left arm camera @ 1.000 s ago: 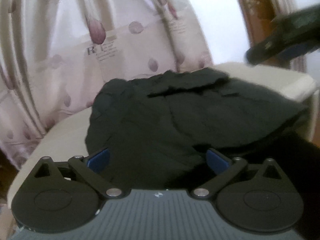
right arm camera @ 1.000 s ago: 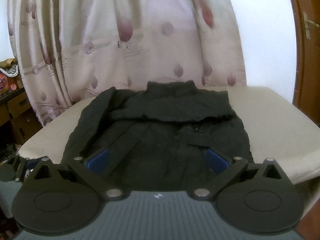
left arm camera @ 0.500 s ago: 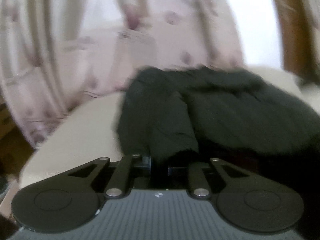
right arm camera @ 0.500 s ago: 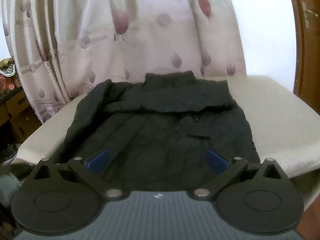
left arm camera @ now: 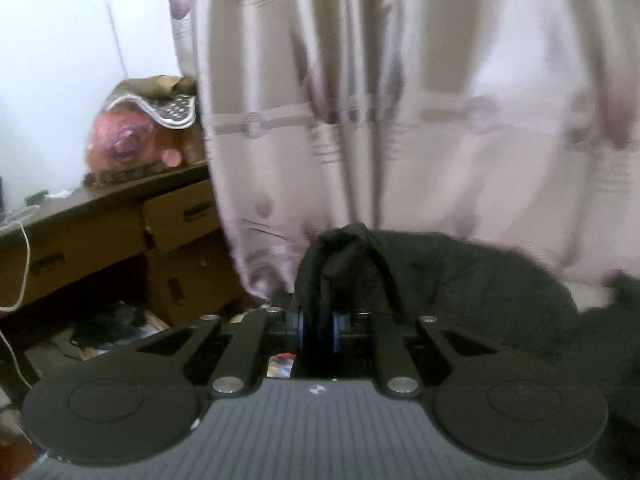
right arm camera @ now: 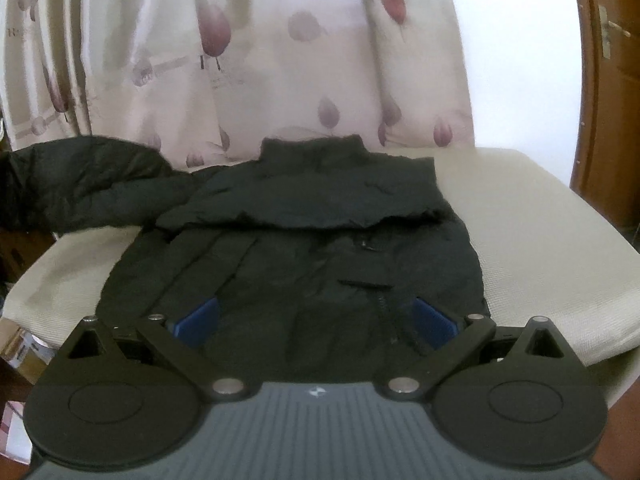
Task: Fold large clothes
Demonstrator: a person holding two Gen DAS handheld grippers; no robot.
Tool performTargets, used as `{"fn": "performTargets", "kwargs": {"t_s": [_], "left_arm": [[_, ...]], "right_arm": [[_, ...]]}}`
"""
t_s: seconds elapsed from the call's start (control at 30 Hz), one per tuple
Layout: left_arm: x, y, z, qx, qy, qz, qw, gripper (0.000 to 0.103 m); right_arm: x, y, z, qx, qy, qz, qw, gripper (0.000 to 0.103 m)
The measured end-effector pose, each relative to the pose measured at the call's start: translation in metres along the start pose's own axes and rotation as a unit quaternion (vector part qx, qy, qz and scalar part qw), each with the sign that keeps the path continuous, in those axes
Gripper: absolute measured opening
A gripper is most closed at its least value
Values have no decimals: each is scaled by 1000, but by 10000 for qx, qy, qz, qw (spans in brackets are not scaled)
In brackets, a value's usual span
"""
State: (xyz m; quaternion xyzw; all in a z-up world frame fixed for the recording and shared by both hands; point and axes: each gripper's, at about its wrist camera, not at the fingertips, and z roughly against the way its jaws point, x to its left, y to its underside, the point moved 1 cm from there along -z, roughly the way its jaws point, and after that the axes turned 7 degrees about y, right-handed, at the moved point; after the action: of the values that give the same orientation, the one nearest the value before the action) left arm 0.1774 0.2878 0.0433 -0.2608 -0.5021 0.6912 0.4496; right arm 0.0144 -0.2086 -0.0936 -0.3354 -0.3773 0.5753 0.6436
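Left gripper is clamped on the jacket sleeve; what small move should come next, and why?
Probably carry the sleeve inward across the jacket body. The left gripper is shut on its end, the sleeve sticks out sideways past the cushion, and the right gripper hovers open.

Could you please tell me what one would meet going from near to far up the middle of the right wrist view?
Right tongs, open, → black jacket body lying on the cream cushion → jacket collar → floral curtain.
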Motion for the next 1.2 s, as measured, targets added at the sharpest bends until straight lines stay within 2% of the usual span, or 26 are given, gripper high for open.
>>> {"fn": "performTargets", "kwargs": {"t_s": [0.07,0.13,0.2,0.23,0.3,0.33,0.4,0.47,0.5,0.57,0.63,0.7,0.8,0.9,0.97,1.03,1.1,1.17,1.2], "left_arm": [[5,1,-29,170,-110,-77,9998,17],[6,6,-46,230,-58,-110,9997,18],[7,15,-53,153,-22,-151,9998,28],[6,19,-50,111,16,-155,9998,36],[6,28,-40,-68,136,-59,9999,93],[5,32,-36,-225,122,-49,9997,102],[-5,43,-14,-625,93,-247,9977,103],[-13,49,4,-652,301,-390,9967,103],[-15,52,12,-556,436,-287,9971,103],[-13,63,27,-237,956,225,9949,103],[-12,79,41,170,1443,753,9865,103],[-16,101,55,509,1793,1110,9762,103],[-29,134,74,849,2081,1165,9674,103],[-45,161,88,1153,2282,948,9621,103],[-54,174,92,1332,2357,800,9593,103],[-62,181,98,1448,2450,696,9561,103],[-68,184,101,1498,2504,577,9547,103],[-71,182,105,1415,2517,451,9564,103],[-71,180,107,1357,2509,406,9576,103]], "right_arm": [[4,-2,-6,29,-4,95,10000,103],[10,-6,-15,77,-68,218,9997,103],[20,-12,-22,53,-191,408,9990,103],[25,-16,-26,12,-218,522,9984,103],[38,-25,-32,-170,-338,779,9962,103],[44,-28,-34,-251,-409,900,9948,103],[59,-36,-45,-408,-491,1240,9902,103],[76,-43,-60,-547,-612,1637,9831,103],[87,-46,-69,-598,-700,1880,9778,103],[107,-51,-88,-635,-829,2337,9667,103],[128,-54,-104,-815,-996,2842,9501,103],[148,-55,-121,-1034,-779,3414,9309,103],[171,-53,-147,-1167,-575,4130,9014,103],[184,-51,-174,-1032,-528,4568,8820,102],[186,-51,-186,-882,-656,4614,8803,93],[183,-53,-197,-666,-628,4613,8825,43],[170,-65,-199,-662,-553,4463,8907,37],[146,-85,-192,-878,-319,4171,9040,30],[127,-98,-187,-1046,-59,4004,9103,20]]}}
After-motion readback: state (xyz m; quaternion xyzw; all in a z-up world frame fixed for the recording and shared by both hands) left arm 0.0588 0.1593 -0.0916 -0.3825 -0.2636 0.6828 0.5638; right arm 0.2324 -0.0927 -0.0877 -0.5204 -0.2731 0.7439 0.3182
